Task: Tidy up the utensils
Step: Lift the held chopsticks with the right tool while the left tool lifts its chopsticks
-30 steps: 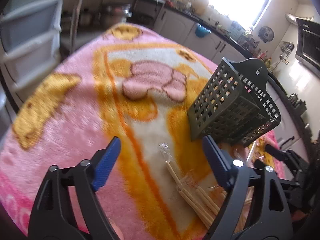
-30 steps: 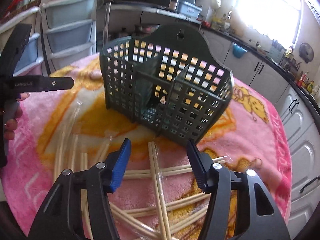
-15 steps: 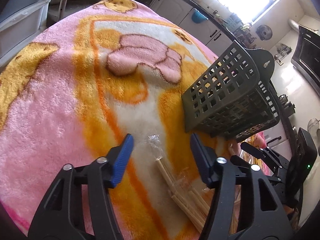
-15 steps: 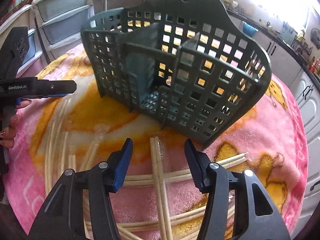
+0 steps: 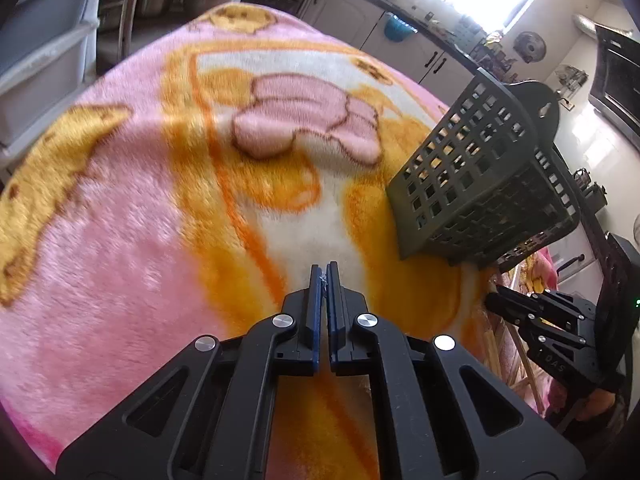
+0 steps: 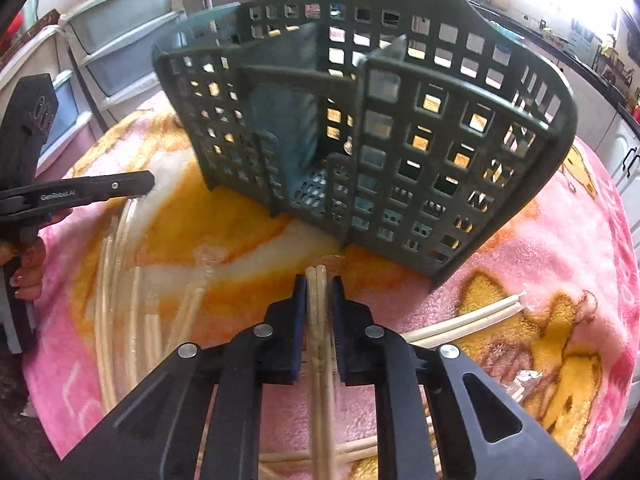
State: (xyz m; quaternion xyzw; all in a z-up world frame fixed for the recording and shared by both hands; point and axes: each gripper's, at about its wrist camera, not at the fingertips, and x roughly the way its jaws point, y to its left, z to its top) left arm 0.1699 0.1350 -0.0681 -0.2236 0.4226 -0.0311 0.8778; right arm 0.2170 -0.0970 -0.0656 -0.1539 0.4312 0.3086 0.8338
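Observation:
A dark green perforated utensil basket (image 5: 480,184) (image 6: 400,140) rests tilted on the blanket, its divided mouth facing my right gripper. Several pale wooden chopsticks, some in clear wrappers, lie scattered in front of it (image 6: 132,312). My right gripper (image 6: 318,284) has a pair of chopsticks (image 6: 316,320) running lengthwise between its blue pads. Its jaws are closing and the pads touch the pair. My left gripper (image 5: 325,270) is shut, with a scrap of clear wrapper glinting between the pads. From the right wrist view it (image 6: 150,180) sits at the far left, over a curved wrapped pair (image 6: 128,216).
A pink and orange plush blanket (image 5: 120,240) covers the round table. Another chopstick pair (image 6: 472,316) lies at the right. Plastic drawers (image 6: 120,40) stand behind the table and kitchen cabinets (image 5: 420,60) beyond it. A person's hand (image 6: 24,276) holds the left gripper's handle.
Both grippers have gone from wide open to closed, the left on the wrapper tip, the right around a chopstick pair. The right gripper moved down and closer to the basket.

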